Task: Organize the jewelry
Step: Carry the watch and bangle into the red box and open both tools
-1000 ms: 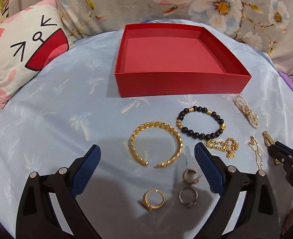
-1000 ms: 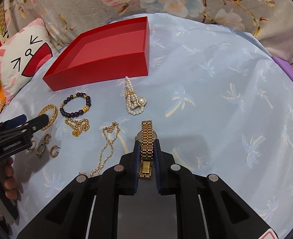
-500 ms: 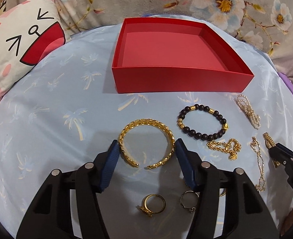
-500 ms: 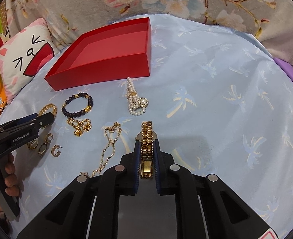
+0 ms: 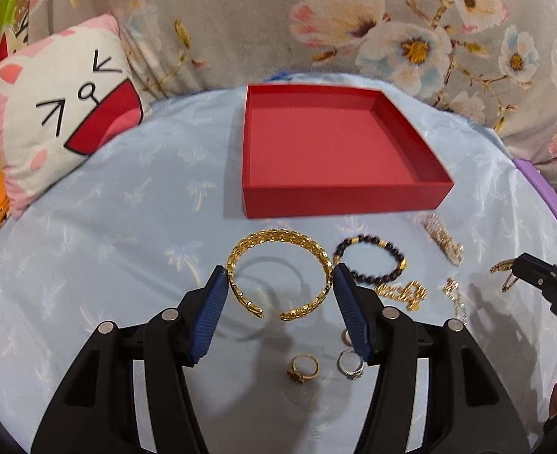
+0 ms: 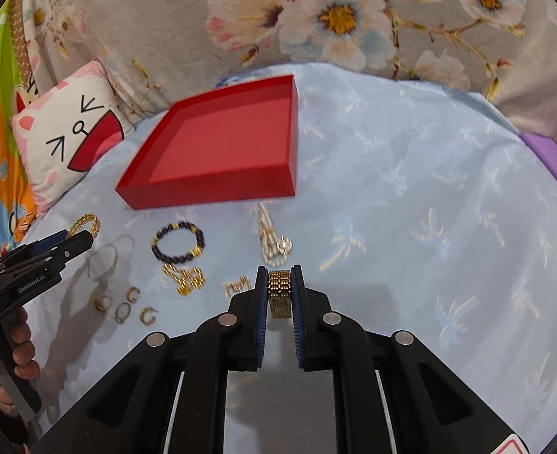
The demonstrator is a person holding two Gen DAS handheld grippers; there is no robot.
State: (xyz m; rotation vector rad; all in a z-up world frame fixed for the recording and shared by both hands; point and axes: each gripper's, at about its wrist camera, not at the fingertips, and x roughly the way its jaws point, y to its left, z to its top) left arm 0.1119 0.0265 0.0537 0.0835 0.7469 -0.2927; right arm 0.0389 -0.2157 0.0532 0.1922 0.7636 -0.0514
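An empty red tray (image 5: 339,196) (image 6: 218,189) sits on the light blue cloth. My left gripper (image 5: 280,280) is shut on a gold cuff bangle (image 5: 278,240), held lifted above the cloth, with its shadow below. It shows at the left in the right wrist view (image 6: 78,236). My right gripper (image 6: 279,283) is shut on a gold watch band (image 6: 278,293), lifted off the cloth. It shows at the right in the left wrist view (image 5: 520,268). On the cloth lie a dark bead bracelet (image 5: 369,261) (image 6: 178,242), a gold chain (image 5: 403,291), a pearl piece (image 5: 443,238) (image 6: 273,238), and rings (image 5: 305,367) (image 6: 125,310).
A cat-face pillow (image 5: 59,140) lies at the left. A floral blanket (image 5: 354,19) rises behind the tray. A purple edge (image 5: 539,189) shows at the right. A thin gold chain (image 5: 454,295) lies near my right gripper.
My left gripper closed on the gold bangle and lifted it off the cloth. My right gripper rose with the watch band and moved forward toward the tray.
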